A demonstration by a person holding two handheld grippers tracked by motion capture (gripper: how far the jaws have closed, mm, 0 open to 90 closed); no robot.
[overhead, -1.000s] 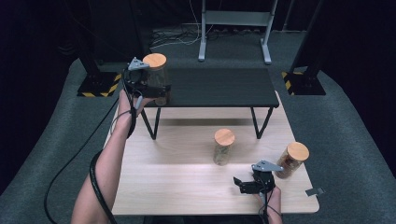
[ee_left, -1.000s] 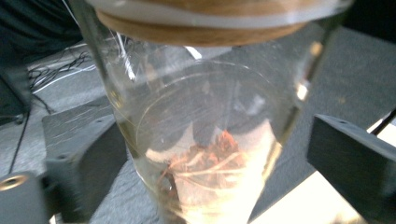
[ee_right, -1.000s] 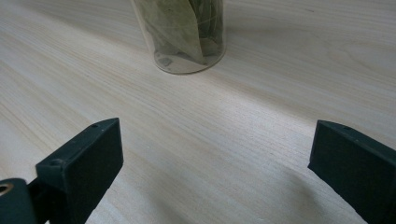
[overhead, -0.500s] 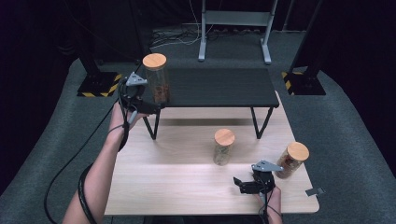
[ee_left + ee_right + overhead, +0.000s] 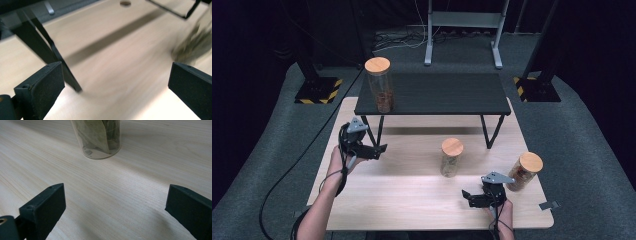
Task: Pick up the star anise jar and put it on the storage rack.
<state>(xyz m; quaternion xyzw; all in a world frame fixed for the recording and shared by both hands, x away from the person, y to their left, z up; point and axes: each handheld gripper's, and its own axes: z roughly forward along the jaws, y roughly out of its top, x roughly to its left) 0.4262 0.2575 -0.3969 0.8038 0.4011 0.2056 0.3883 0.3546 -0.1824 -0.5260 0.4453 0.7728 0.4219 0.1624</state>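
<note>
A tall glass jar with a cork lid (image 5: 378, 85) and brown contents stands on the left end of the black shelf (image 5: 437, 95). My left gripper (image 5: 377, 151) hovers low over the wooden table (image 5: 412, 200), left of the shelf's front leg (image 5: 50, 55). Its jaws have just been opening and now stand open and wide with nothing between them (image 5: 115, 87). A shorter jar of green leaves (image 5: 452, 157) stands mid-table, blurred in the left gripper view (image 5: 195, 45). My right gripper (image 5: 469, 198) rests open near the front edge, facing that jar (image 5: 100, 137) with bare wood between its fingers (image 5: 115, 205).
A third cork-lidded jar (image 5: 524, 171) with brown contents stands at the table's right end, close beside my right hand. A small metal clip (image 5: 549, 205) lies at the front right corner. Dark stands and cables sit on the floor behind the shelf.
My left gripper has drawn away from the jar on the shelf and dropped down and toward the person to just above the table. The jar stays on the shelf. The right gripper kept still.
</note>
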